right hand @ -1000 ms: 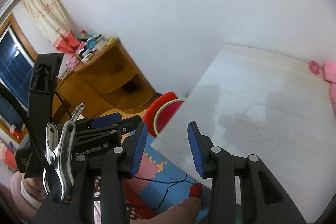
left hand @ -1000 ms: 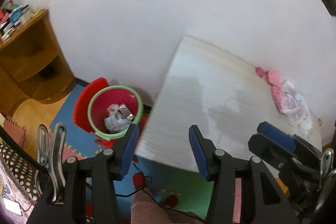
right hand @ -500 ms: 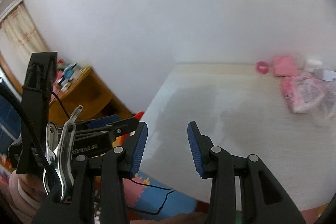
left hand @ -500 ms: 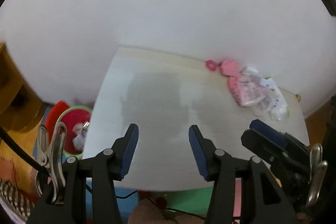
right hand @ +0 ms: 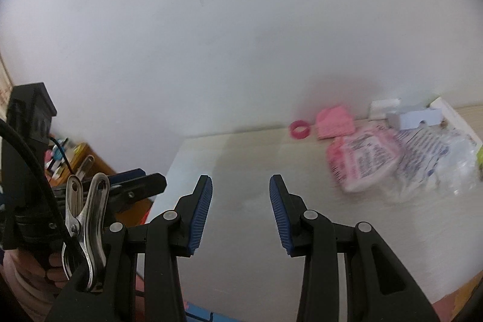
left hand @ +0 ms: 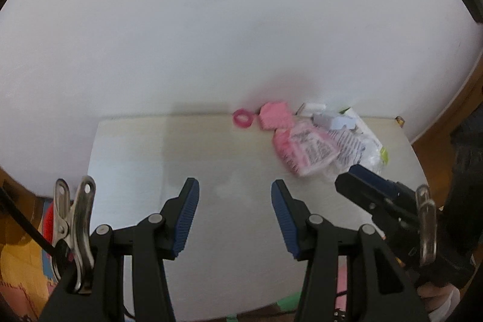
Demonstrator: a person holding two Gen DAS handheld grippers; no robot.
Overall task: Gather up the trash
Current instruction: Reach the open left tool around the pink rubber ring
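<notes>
left gripper (left hand: pixel 235 216): jaws apart, empty, above desk (left hand: pixel 211 159) | right gripper (right hand: pixel 240 213): jaws apart, empty | trash (left hand: pixel 317 147): pink and clear wrappers heaped at desk's 2 o'clock by wall | pink ring (left hand: pixel 242 119) just beside heap

My view: table (left hand: pixel 211 159) against wall (left hand: pixel 211 35). Ring (left hand: pixel 242 118) at table's back edge by wall; folded packet (left hand: pixel 274 115) just right of ring. Printed bags (left hand: pixel 305 150) in front of packet, small boxes (left hand: pixel 332 118) behind bags. My grippers over table's near, bare part.
</notes>
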